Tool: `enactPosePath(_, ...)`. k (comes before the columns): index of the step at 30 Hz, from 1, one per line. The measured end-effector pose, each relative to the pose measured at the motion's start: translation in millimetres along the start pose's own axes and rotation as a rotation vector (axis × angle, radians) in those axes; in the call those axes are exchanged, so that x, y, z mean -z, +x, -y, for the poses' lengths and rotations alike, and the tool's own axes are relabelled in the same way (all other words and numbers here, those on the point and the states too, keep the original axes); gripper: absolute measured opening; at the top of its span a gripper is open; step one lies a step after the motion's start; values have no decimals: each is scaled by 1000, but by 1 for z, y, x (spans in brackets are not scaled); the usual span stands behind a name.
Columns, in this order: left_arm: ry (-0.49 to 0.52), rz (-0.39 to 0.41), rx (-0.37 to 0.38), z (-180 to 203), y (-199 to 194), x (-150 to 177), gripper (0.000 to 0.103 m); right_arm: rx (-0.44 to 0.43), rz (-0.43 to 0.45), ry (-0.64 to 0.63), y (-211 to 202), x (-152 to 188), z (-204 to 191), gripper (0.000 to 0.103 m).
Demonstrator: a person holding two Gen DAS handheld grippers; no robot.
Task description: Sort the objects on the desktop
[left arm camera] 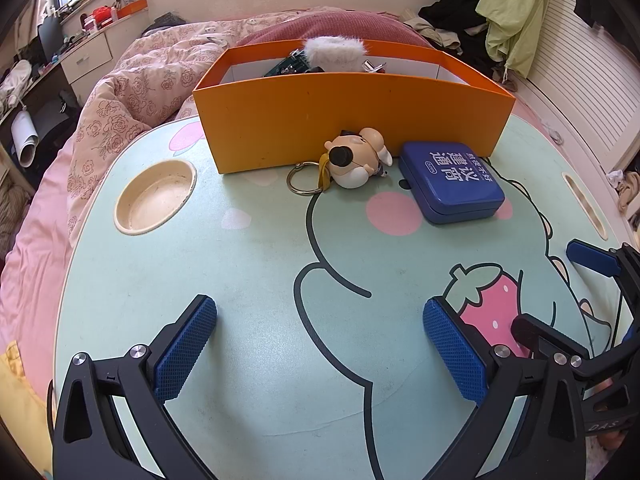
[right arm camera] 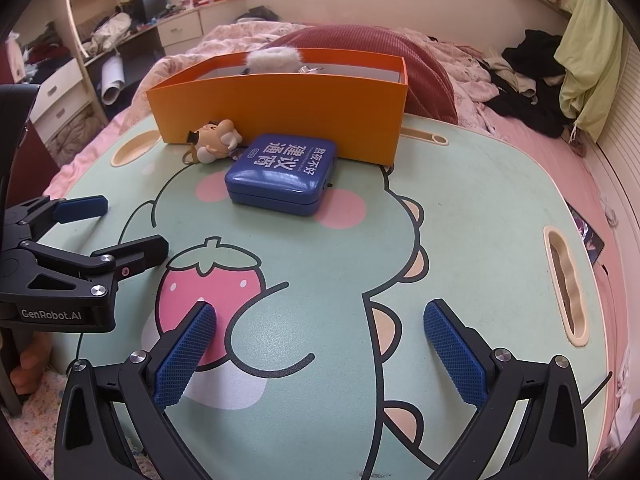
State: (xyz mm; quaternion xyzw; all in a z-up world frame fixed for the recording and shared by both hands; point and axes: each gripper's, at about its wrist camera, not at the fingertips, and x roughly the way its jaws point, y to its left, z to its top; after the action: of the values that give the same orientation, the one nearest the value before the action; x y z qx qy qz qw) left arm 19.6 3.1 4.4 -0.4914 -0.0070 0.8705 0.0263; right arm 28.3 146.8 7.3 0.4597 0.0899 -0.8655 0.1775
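Note:
An orange box (left arm camera: pixel 352 120) (right arm camera: pixel 280 116) stands at the far side of the green lap table (left arm camera: pixel 248 280) (right arm camera: pixel 460 208), with a white furry item (left arm camera: pixel 335 51) and other small things inside. Against its front wall lie a cartoon figure keychain (left arm camera: pixel 358 158) (right arm camera: pixel 216 140) with a metal ring (left arm camera: pixel 302 178) and a blue tin (left arm camera: pixel 450 182) (right arm camera: pixel 280 180). My left gripper (left arm camera: pixel 320 344) is open and empty over the near table. Over the strawberry print, my right gripper (right arm camera: pixel 320 350) also stands open and empty. Both tools sit well short of the objects.
A round cup recess (left arm camera: pixel 154 196) sits at the table's left, a handle slot (right arm camera: pixel 566 284) at its right. The table rests on a bed with a floral quilt (left arm camera: pixel 132 92) and a red pillow (right arm camera: pixel 420 68). Clothes pile (right arm camera: pixel 532 72) at the right, a desk (right arm camera: pixel 180 28) behind.

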Motion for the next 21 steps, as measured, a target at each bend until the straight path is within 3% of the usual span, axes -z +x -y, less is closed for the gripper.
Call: enactPosePath(21, -6, -1, 0, 0, 7, -3, 103, -5, -20, 46, -3, -12, 6, 103)
